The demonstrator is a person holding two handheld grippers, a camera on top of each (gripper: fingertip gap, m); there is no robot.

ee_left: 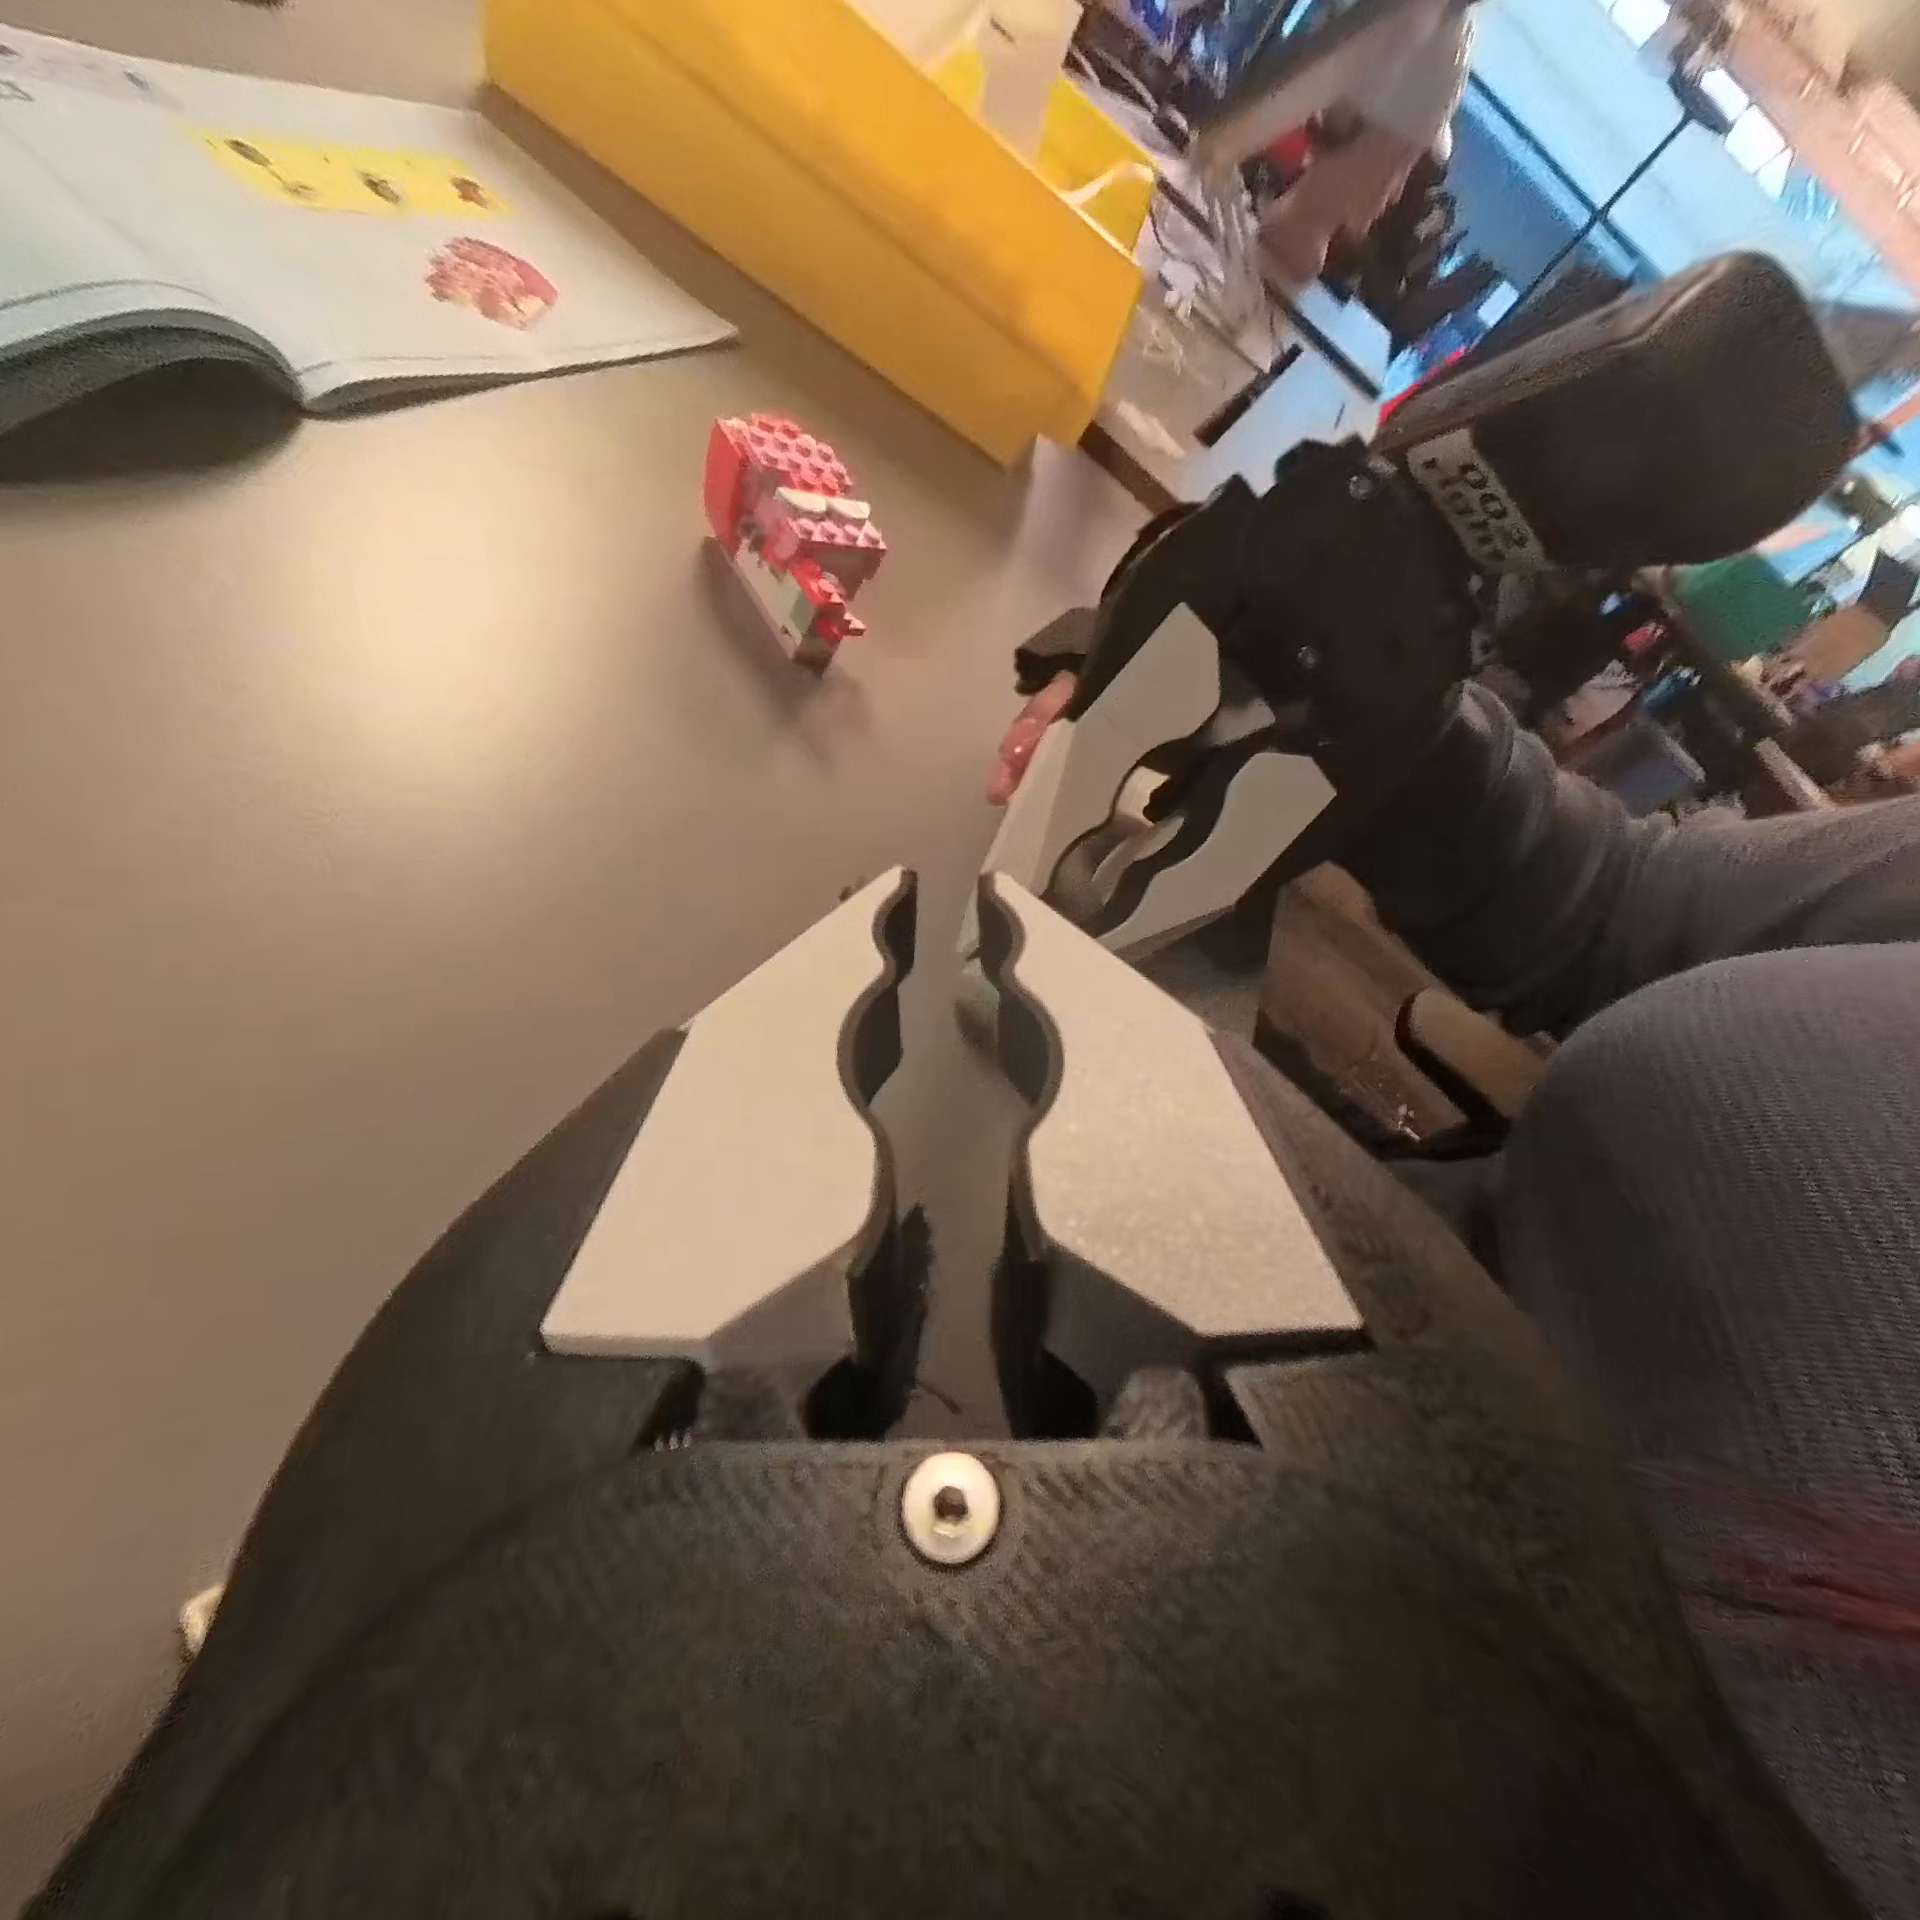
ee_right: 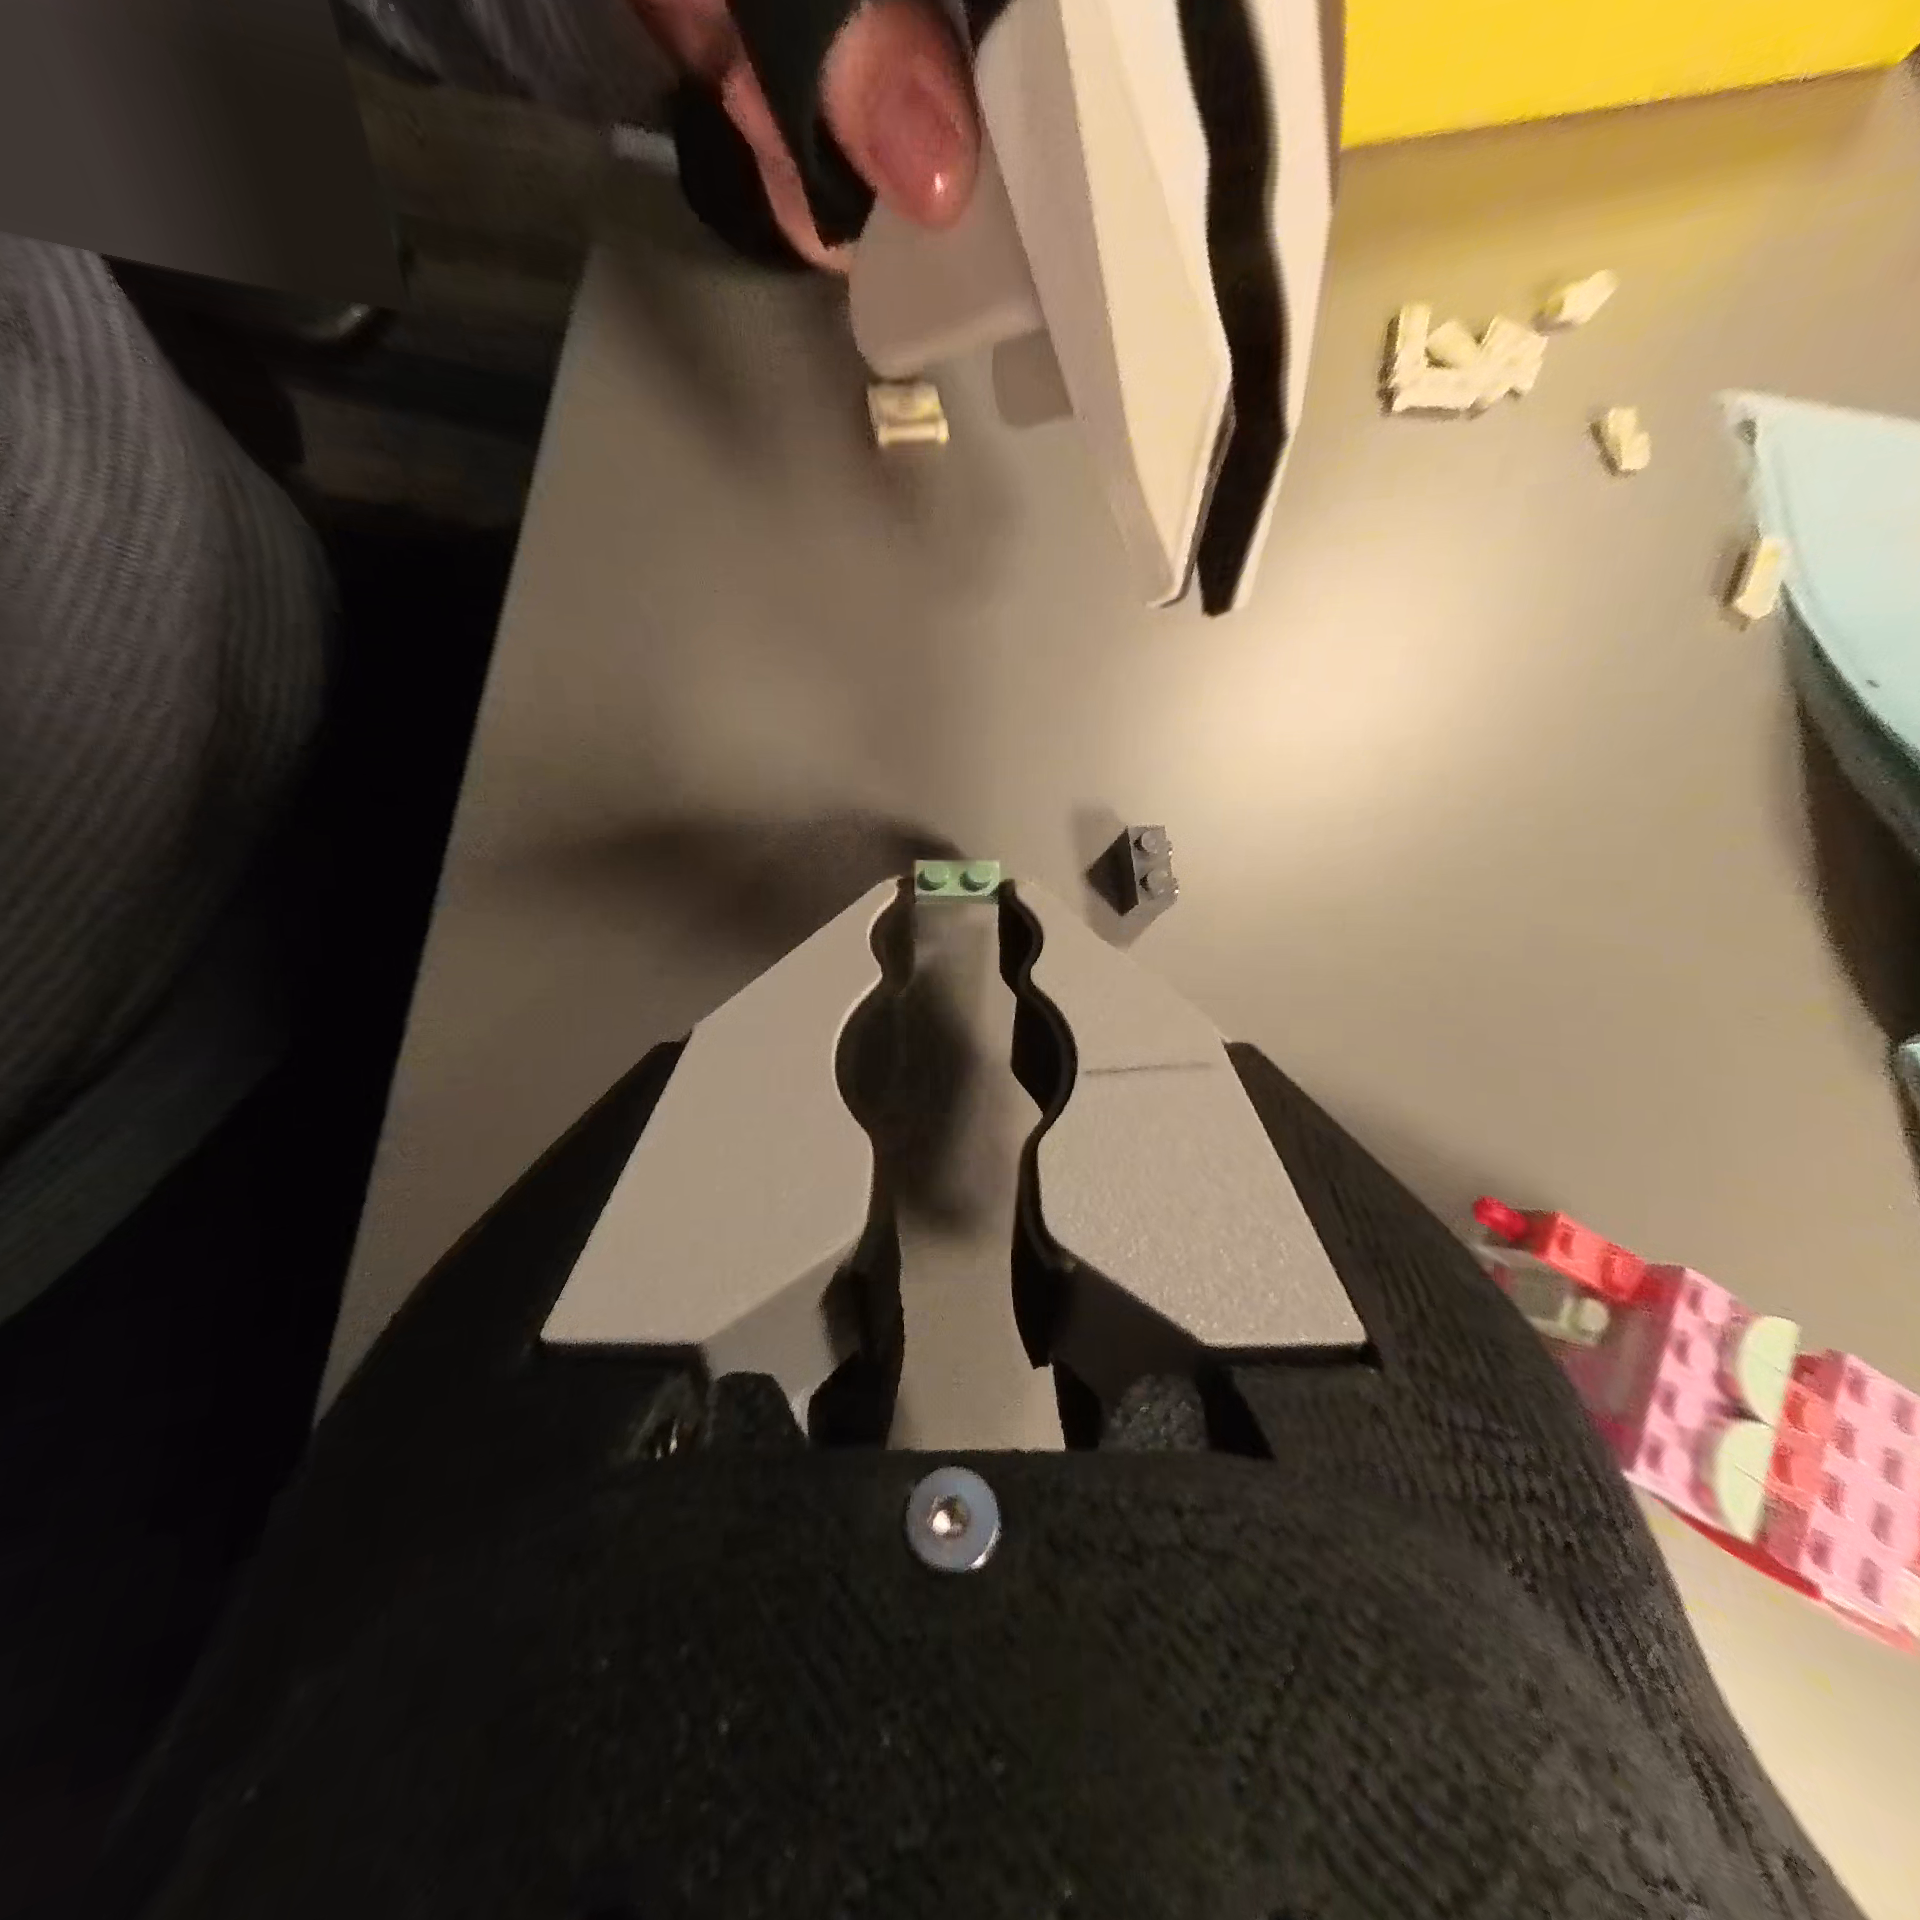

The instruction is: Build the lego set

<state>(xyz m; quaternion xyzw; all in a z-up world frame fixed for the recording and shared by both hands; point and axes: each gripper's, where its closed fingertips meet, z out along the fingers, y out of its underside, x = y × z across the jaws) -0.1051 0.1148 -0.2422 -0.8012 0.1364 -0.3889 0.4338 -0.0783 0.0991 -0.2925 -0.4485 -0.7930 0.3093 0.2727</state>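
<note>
My right gripper (ee_right: 958,902) is shut on a small light-green two-stud brick (ee_right: 958,883), pinched at its fingertips just above the table (ee_right: 727,675). A dark grey two-stud brick (ee_right: 1141,878) lies on the table just to its right. My left gripper (ee_left: 948,904) is open by a narrow gap with nothing between its pads; the bare table shows through. It also shows in the right wrist view (ee_right: 1205,582), hanging above the table at the top. A red and pink brick model (ee_left: 795,540) lies ahead of the left gripper and shows at the lower right of the right wrist view (ee_right: 1766,1455).
An open instruction booklet (ee_left: 312,239) lies at the far left, a yellow box (ee_left: 852,208) behind the model. Several cream bricks (ee_right: 1455,364) are scattered on the table, one (ee_right: 909,416) under the left gripper. The table edge (ee_right: 488,779) runs along the left, with a person's lap beyond. The gap from one gripper's tips to the other's is roughly 6 cm.
</note>
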